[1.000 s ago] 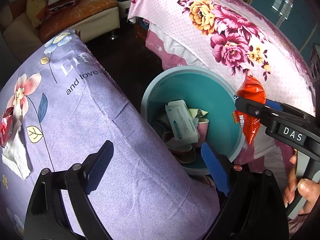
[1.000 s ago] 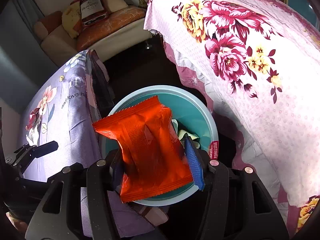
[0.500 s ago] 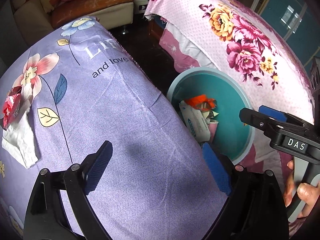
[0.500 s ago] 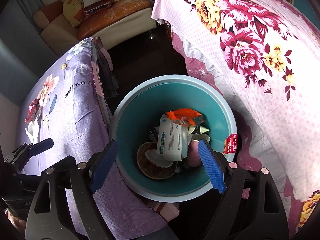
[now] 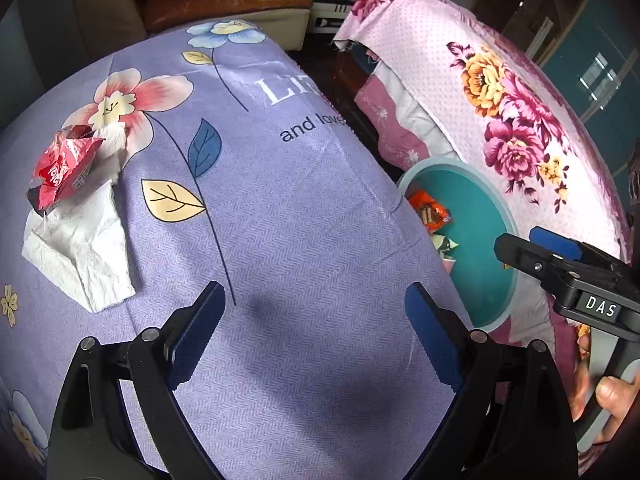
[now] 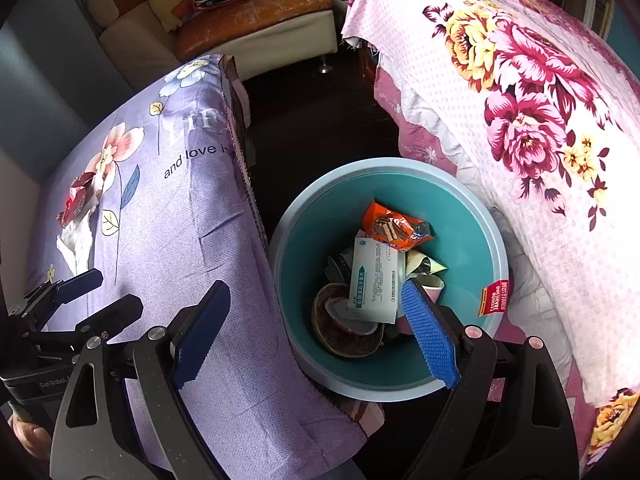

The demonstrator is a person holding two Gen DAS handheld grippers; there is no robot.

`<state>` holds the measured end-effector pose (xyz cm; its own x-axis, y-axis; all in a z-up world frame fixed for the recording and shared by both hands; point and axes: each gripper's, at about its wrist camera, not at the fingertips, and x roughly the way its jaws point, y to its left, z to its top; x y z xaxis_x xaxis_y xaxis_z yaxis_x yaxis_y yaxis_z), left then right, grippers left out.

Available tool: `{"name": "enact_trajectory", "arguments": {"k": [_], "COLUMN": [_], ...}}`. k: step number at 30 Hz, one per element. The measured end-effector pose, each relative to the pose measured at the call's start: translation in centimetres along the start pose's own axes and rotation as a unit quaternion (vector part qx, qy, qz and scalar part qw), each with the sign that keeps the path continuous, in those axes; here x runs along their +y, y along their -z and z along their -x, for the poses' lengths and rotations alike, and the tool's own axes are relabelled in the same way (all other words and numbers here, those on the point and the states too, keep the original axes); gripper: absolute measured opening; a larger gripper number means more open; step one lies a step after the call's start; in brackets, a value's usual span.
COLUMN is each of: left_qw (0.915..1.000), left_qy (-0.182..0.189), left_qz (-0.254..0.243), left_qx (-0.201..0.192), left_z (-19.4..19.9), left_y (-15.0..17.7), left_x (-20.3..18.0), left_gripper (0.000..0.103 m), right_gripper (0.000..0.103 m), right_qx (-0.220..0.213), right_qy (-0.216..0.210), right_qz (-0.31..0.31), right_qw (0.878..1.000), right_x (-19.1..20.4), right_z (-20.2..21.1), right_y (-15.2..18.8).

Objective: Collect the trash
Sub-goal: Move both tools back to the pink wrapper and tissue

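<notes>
The orange wrapper (image 6: 394, 227) lies in the teal bin (image 6: 486, 224), well beyond the right claw (image 6: 316, 332), whose jaws have just been opening, nothing between them.

purple flowered cloth (image 5: 304, 208) covered the surface; red wrapper (image 5: 60, 168) sat on white tissue (image 5: 84, 252), far left.

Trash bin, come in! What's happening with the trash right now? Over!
Right tool open, jaws just widened, empty. Left tool open, empty. Orange snack wrapper in teal trash bin. Red wrapper and white tissue wait on purple cloth, path clear.
</notes>
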<state>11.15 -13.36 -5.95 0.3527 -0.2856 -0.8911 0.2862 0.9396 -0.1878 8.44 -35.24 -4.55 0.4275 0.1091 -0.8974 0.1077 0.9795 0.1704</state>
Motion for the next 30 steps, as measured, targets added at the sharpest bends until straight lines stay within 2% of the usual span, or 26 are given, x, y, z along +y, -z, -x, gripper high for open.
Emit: {"name": "enact_trajectory", "arguments": {"k": [17, 25, 30], "left_qw": [0.9934, 0.9901, 0.9883], "left_qy": [-0.026, -0.055, -0.076], "left_qz": [0.106, 0.122, 0.126], "left_qx": [-0.035, -0.041, -0.04], "left_z": [3.9, 4.9, 5.5], "left_y": [1.1, 1.3, 1.2], "left_x": [13.6, 19.2, 23.0], "left_gripper": [0.092, 0.092, 0.092], "right_gripper": [0.083, 0.083, 0.083], "right_qx": [0.029, 0.043, 0.062], "right_qy": [-0.044, -0.052, -0.062], "right_qz": [0.105, 0.18, 0.237], "right_qw": [0.993, 0.981, 0.967], "right_x": [13.2, 20.7, 25.6], "right_z": [-1.7, -3.0, -4.7], "right_y": [-3.3, -4.9, -6.3]}}
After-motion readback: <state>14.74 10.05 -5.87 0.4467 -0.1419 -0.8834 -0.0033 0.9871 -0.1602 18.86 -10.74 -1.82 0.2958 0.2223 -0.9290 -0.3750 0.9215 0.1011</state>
